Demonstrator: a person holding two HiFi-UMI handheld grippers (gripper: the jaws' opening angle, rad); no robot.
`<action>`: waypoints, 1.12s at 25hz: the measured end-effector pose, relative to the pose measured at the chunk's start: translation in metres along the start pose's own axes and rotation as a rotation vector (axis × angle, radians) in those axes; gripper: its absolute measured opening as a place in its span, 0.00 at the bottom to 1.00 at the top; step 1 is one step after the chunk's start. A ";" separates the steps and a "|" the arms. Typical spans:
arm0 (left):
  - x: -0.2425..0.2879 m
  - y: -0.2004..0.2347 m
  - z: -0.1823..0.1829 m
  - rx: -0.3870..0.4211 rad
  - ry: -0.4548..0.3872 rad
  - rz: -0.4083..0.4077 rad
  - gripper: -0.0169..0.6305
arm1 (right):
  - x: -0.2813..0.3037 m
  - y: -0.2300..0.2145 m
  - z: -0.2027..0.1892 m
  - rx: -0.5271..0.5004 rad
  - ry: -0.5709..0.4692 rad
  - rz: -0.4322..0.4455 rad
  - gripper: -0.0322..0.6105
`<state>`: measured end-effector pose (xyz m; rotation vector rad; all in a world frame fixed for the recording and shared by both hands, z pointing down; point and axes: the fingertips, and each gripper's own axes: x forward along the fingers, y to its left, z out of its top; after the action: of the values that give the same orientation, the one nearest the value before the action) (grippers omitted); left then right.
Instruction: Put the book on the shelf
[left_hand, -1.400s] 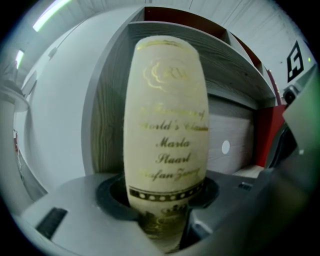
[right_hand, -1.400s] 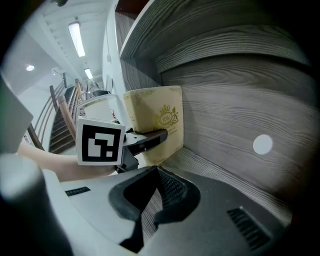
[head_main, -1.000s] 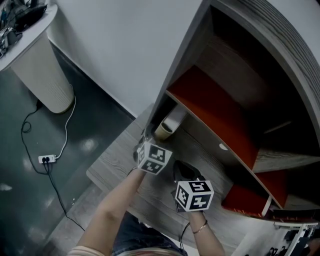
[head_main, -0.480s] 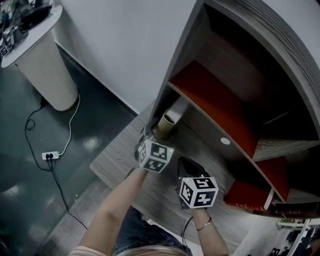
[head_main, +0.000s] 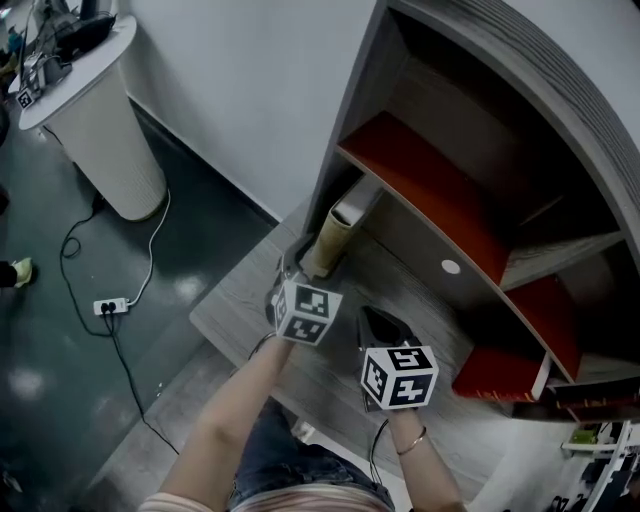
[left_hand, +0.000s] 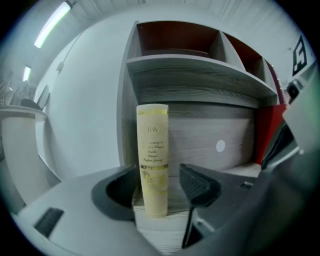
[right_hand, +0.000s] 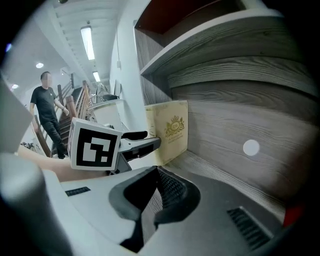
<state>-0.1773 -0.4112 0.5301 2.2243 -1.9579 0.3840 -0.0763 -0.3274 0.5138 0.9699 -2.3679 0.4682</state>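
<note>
Book (left_hand: 152, 155) stands upright at the left end of the shelf (head_main: 400, 275), dead ahead between the left gripper's (left_hand: 159, 187) wide-open jaws, ungripped. Right gripper (right_hand: 152, 197) is closed, empty, farther off.

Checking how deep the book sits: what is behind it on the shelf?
Behind the book stands the shelf's grey wood-grain back panel, a round white disc on it further right. The strip right behind the book is covered.

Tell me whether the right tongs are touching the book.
Apart. The right gripper view shows the right tongs empty, with bare shelf board between them and the book standing farther ahead.
</note>
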 end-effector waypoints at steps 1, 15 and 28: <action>-0.004 -0.001 0.000 -0.002 0.001 0.002 0.43 | -0.003 0.001 0.000 -0.002 -0.004 0.000 0.06; -0.061 -0.027 0.012 -0.016 -0.031 -0.009 0.15 | -0.035 0.011 -0.004 -0.007 -0.057 0.012 0.06; -0.111 -0.046 0.022 -0.019 -0.041 -0.019 0.05 | -0.069 0.009 -0.012 0.015 -0.126 0.001 0.06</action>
<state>-0.1426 -0.3054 0.4795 2.2547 -1.9506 0.3180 -0.0369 -0.2784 0.4819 1.0329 -2.4795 0.4378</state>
